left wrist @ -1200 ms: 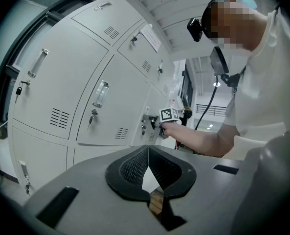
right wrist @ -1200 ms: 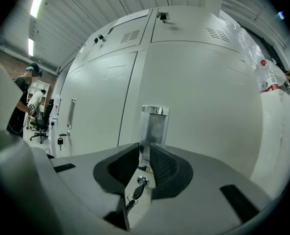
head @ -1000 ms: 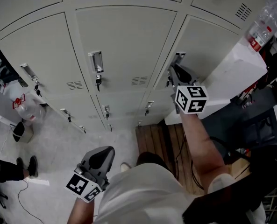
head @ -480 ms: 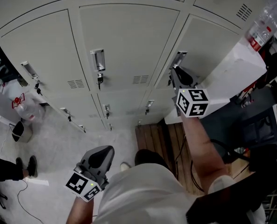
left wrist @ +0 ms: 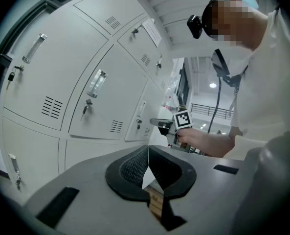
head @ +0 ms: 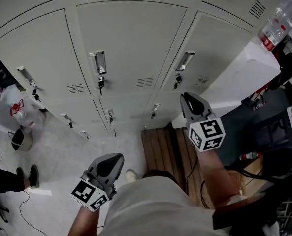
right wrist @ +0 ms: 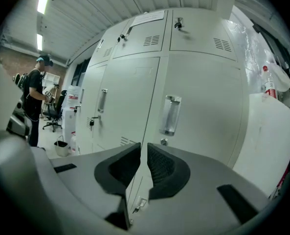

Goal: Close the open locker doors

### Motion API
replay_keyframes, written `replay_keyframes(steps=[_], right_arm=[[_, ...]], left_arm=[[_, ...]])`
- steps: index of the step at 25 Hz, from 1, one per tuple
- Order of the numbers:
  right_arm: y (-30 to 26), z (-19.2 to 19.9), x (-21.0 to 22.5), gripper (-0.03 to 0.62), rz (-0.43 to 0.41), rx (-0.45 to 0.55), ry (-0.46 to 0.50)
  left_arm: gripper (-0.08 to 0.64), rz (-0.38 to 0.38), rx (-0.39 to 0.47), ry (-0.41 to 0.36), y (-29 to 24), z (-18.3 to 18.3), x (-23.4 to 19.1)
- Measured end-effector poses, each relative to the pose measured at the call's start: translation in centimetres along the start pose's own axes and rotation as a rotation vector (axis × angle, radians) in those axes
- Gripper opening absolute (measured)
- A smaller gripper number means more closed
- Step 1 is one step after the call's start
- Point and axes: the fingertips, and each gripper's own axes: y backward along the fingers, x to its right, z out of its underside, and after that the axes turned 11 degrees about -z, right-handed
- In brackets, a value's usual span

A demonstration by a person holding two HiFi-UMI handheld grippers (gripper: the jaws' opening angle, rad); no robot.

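Nearly closed, the right gripper [right wrist: 141, 148] has its jaws drawn almost together, with only a thin slit between them and nothing in it. It points at the lockers and stands apart from them. Straight ahead of it is the right-hand door [right wrist: 203, 106], which lies flush in its frame with its face turned toward the gripper and its long axis upright. That door's handle [right wrist: 169, 114] also runs upright, just above the gripper's tips, with a lock right under it.

To the left of this gripper the same row holds a centre door [head: 131, 43] and a left door [head: 32, 53]. That makes three tall doors in the row, each flush and each with one upright handle. Below them, nearer the floor [head: 62, 181], a lower row [head: 131, 111] of three shorter doors also looks shut. Under the right gripper a wooden pallet [head: 160, 149] lies on the floor.

The left gripper [left wrist: 147, 153], held lower and close to the person's body, has its jaws pressed together at the tips and holds nothing. The locker fronts run past on its left, well apart from it.
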Motion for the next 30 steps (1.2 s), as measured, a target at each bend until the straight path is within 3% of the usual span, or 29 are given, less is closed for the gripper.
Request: replay_keyframes(steps=[7, 13, 22, 30], right_arm=[[3.5, 4.5, -6.7, 0.038, -0.166, -0.040, -0.076], [8.0, 6.5, -12.1, 0.038, -0.250, -0.065, -0.127], [17.5, 8.6, -18.3, 0.038, -0.287, -0.042, -0.170], [23.3, 10.1, -24.6, 0.035, -0.324, -0.021, -0.189]], left_arm=[[0.012, 0.084, -0.029, -0.012, -1.2, 0.7, 3.4], [0.012, 0.108, -0.044, -0.013, -0.3, 1.5, 6.8], [0.012, 0.151, -0.061, -0.043, 4.3, 3.7, 14.5], [0.012, 0.118, -0.090, -0.045, 10.3, 6.9, 18.9]])
